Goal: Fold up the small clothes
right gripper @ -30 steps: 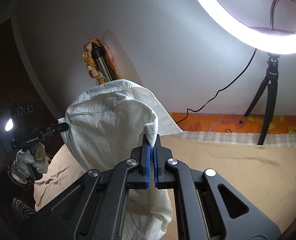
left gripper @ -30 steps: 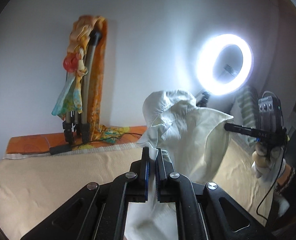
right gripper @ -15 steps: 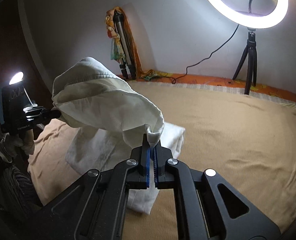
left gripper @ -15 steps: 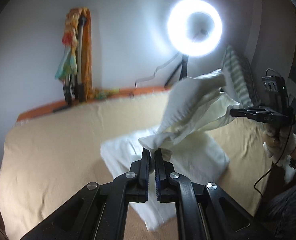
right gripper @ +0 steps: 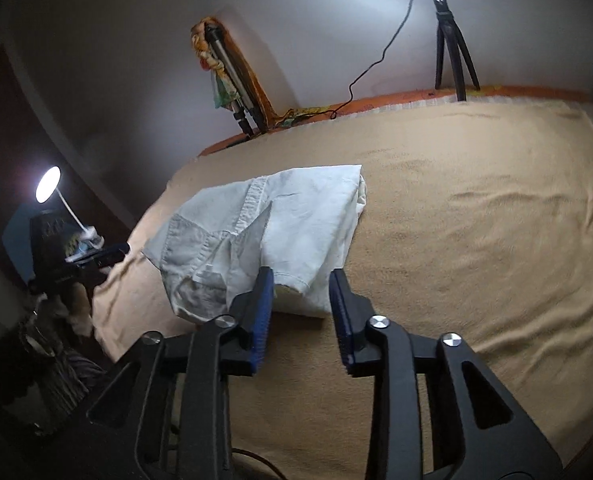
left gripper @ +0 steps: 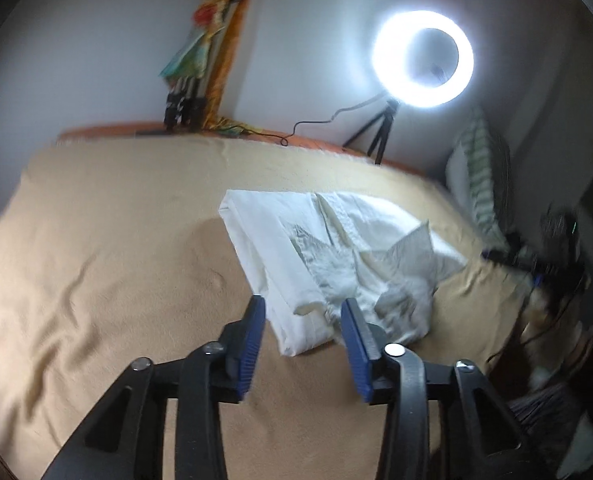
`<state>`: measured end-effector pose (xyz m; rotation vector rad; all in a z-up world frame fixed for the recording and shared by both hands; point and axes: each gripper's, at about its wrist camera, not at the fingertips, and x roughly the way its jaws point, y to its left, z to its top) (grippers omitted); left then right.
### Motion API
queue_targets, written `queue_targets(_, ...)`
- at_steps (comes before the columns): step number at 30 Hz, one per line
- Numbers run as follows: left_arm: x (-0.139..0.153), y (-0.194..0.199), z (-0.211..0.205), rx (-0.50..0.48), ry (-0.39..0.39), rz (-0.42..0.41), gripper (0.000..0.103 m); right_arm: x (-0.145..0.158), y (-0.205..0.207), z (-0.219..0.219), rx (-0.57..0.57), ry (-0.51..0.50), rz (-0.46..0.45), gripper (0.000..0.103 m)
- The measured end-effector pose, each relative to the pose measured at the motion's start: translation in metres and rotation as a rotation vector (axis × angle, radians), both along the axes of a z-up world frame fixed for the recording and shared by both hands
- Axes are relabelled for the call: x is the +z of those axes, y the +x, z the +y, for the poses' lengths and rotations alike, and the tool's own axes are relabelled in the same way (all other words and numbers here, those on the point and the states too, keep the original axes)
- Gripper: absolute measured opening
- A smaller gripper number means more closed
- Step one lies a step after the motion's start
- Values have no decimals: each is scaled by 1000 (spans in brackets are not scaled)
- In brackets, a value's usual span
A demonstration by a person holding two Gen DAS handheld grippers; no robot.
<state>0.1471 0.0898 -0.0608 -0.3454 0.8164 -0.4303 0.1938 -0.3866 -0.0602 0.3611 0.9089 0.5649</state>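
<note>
Surroundings: tan blanket (left gripper: 108, 240) covers the whole bed, soft and lightly wrinkled, with an orange patterned sheet edge (right gripper: 412, 101) showing along the far side at the wall. Lit ring light (left gripper: 423, 59) on a small black tripod (right gripper: 452, 52) stands far right in the left wrist view; its cable (right gripper: 380, 56) trails down to the sheet. A folded tripod wrapped in orange/teal cloth (left gripper: 212, 56) leans on the wall, far left of centre. Striped pillow (left gripper: 478, 176) sits at the right edge. A small lit desk lamp (right gripper: 48, 184) glows in the dark off the bed's left side (right wrist view). Nothing lies between either gripper and the garment.

White shirt (left gripper: 328, 264): thin woven cotton, creased, lying on the blanket mid-bed, roughly folded into a long panel. Button placket and collar area visible on top; the near end is rumpled, with a loose pointed flap sticking up. Long axis runs near-to-far, slanting toward the far left in the left wrist view; the folded far edge is straight and square.

Left gripper (left gripper: 302, 330): jaws opening, roughly half spread, blue ribbed pads clear of the cloth; the shirt's near edge sits between and just beyond them, not pinched.

Right gripper (right gripper: 301, 296): same, jaws opening, with the shirt's near hem in the gap and not gripped.
</note>
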Motion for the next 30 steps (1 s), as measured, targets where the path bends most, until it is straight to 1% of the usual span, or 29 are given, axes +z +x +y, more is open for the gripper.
queue_targets(1,-3,5,5,17,-66,27,48,-7,4,-3,-27,52,49,45)
queue_targets(2,-8,12,8,38,-133,59,50,-14,8,-4,-47,99,101,45)
queue_targets(3,-12,17,10,47,-175,82,50,-24,11,-4,-67,144,153,45)
queue_targets(4,-16,22,10,57,-194,101,50,-31,13,-2,-78,175,183,45)
queue_targets(6,-27,33,13,82,-249,144,48,-43,16,5,-85,219,232,45)
queue_targets(7,-34,38,15,89,-297,169,47,-47,19,9,-80,229,249,45)
queue_targets(8,-42,43,17,99,-350,199,37,-52,21,14,-76,236,259,45)
queue_targets(9,-47,47,18,98,-377,217,22,-56,24,19,-74,237,265,45)
queue_targets(10,-52,52,16,92,-387,237,18,-59,25,23,-75,237,269,45)
queue_targets(11,-56,56,13,85,-384,246,8,-63,29,27,-77,241,278,45)
queue_targets(12,-58,59,11,80,-379,246,0,-68,32,29,-81,262,285,37)
queue_targets(13,-59,62,8,75,-372,249,0,-74,36,31,-77,305,299,13)
queue_targets(14,-59,63,7,75,-372,251,0,-78,38,31,-80,329,311,7)
queue_targets(15,-60,63,8,75,-392,253,0,-79,38,30,-95,358,315,7)
queue_targets(18,-56,52,18,71,-534,270,0,-70,36,23,-82,451,317,6)
queue_targets(19,-55,49,21,64,-543,265,0,-64,35,20,-74,471,302,5)
queue_targets(20,-54,45,23,66,-535,257,0,-60,34,17,-66,482,287,5)
queue_targets(22,-63,45,25,70,-511,278,0,-59,33,11,-69,486,278,5)
queue_targets(23,-69,46,24,82,-465,289,0,-62,34,11,-74,463,285,5)
queue_targets(25,-80,46,20,91,-386,313,0,-77,35,17,-80,410,336,5)
queue_targets(26,-85,46,19,97,-371,325,0,-82,36,17,-83,374,352,5)
queue_targets(27,-88,45,17,97,-356,329,0,-88,37,22,-82,318,360,5)
queue_targets(30,-82,44,7,79,-251,297,0,-95,36,28,-74,221,376,5)
